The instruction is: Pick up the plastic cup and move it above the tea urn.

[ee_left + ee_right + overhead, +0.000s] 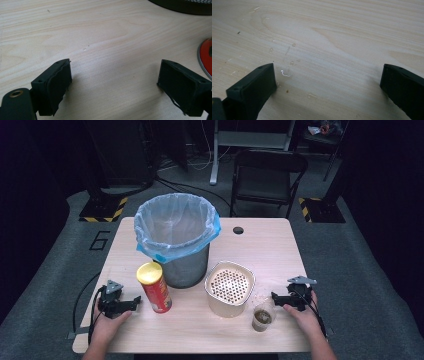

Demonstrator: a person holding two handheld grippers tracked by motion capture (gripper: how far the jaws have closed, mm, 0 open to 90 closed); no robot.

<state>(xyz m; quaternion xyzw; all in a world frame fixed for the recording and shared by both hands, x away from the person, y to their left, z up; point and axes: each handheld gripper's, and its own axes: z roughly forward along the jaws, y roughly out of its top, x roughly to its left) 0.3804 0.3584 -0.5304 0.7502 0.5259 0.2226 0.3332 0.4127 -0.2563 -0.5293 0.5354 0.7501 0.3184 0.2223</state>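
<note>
My left gripper (136,302) rests on the wooden table (270,250) at the front left, a hand behind it. In the left gripper view its jaws (113,87) stand wide apart over bare wood, nothing between them. A red chip can with a yellow lid (154,287) stands upright just to its right; the can's base rim (206,57) shows at the edge of the left gripper view. My right gripper (276,298) lies at the front right, open over bare wood (327,82) with small droplets. A clear plastic cup (262,316) with dark residue stands beside it.
A mesh waste bin (176,237) lined with a blue bag stands at the table's middle, its base (185,5) in the left gripper view. A white square container with a perforated top (230,287) sits in front of it. A folding chair (267,175) stands beyond the table.
</note>
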